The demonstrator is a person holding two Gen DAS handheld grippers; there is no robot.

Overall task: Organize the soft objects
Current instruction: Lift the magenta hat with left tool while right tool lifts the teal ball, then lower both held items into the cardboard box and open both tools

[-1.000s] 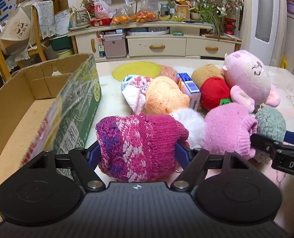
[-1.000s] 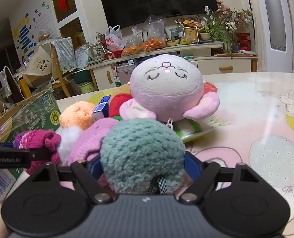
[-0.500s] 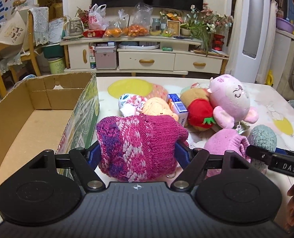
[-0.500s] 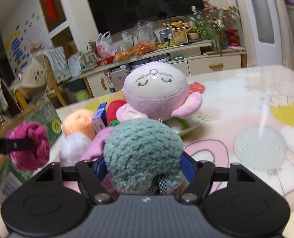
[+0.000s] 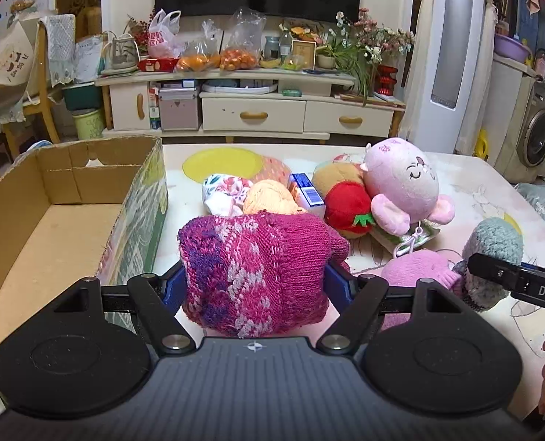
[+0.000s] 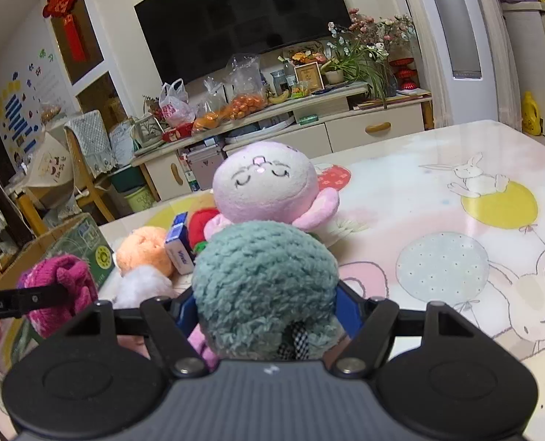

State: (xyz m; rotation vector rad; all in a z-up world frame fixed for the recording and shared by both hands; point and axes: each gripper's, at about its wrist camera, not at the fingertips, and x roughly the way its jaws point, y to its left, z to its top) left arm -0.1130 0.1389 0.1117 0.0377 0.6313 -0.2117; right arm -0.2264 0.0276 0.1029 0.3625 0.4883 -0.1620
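My left gripper (image 5: 254, 275) is shut on a magenta patterned knit hat (image 5: 257, 268), held above the table just right of the open cardboard box (image 5: 52, 220). My right gripper (image 6: 265, 294) is shut on a fuzzy grey-green knit piece (image 6: 265, 279); a pink knit piece (image 5: 419, 268) sits against its underside, and I cannot tell whether it is gripped too. In the left wrist view the right gripper (image 5: 511, 279) shows at the right edge. The right wrist view shows the left gripper (image 6: 33, 299) with the magenta hat (image 6: 59, 294) at far left.
A pile lies mid-table: pink plush (image 5: 401, 180), red strawberry plush (image 5: 346, 205), orange knit ball (image 5: 269, 198), blue-white carton (image 5: 305, 193), floral cloth (image 5: 221, 191), white pompom (image 6: 140, 286). The table (image 6: 437, 202) stretches right. A TV cabinet stands behind.
Both grippers have risen and pulled back from the pile, each with its knit piece. The magenta hat has come away from the white pompom and pink knit.
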